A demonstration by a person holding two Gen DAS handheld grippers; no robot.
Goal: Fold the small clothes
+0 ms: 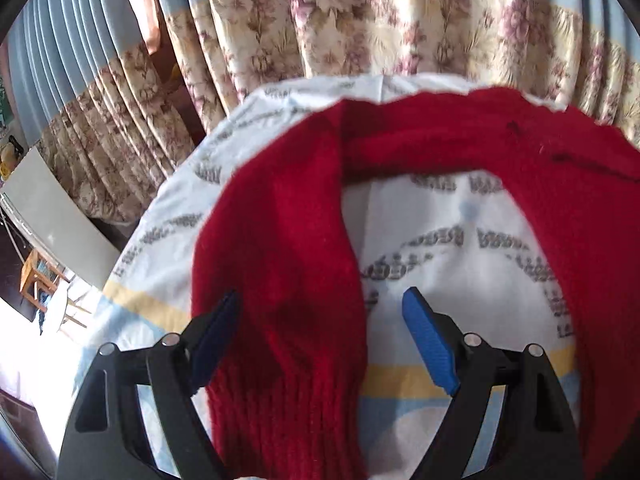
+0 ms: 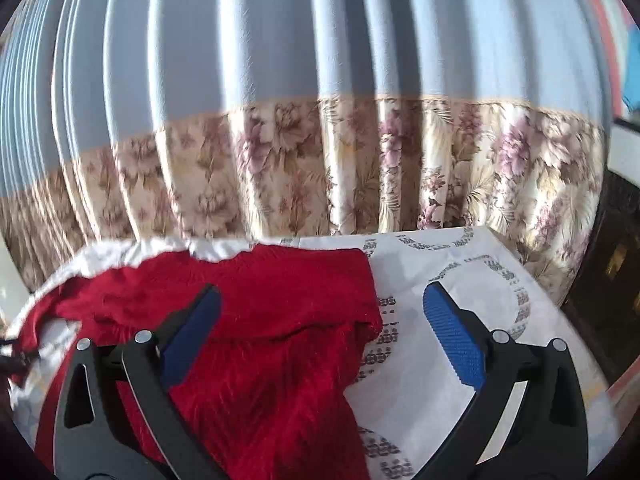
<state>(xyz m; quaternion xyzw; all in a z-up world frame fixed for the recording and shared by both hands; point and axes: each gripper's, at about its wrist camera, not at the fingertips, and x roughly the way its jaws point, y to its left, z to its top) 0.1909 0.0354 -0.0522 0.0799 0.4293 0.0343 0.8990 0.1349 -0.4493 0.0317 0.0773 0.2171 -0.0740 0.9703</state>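
1. Item under task: a red knitted sweater [image 1: 280, 248] lies spread on a white patterned cloth [image 1: 460, 248] that covers the work surface.
2. In the left wrist view, one sleeve of the garment runs from the body down toward the camera, its ribbed cuff [image 1: 280, 412] nearest the lens. The body arcs across the far side and down the right edge, leaving a bare patch of cloth inside the curve.
3. Left gripper [image 1: 324, 300]: jaws stand apart. The sleeve lies between the two blue pads. The left pad sits at the sleeve's edge; the right pad is clear of the knit, over bare cloth. No clamping is visible.
4. In the right wrist view, the sweater [image 2: 260, 360] occupies the left and centre of the covered surface, with a folded-over edge across its middle. White cloth [image 2: 440, 280] lies bare to the right.
5. Right gripper [image 2: 322, 300]: jaws wide apart. The left pad hangs over the red knit, the right pad over bare cloth. Contact with the garment cannot be determined.
6. Background: a pleated curtain [image 2: 320, 100], blue above and floral below, hangs just behind the surface.
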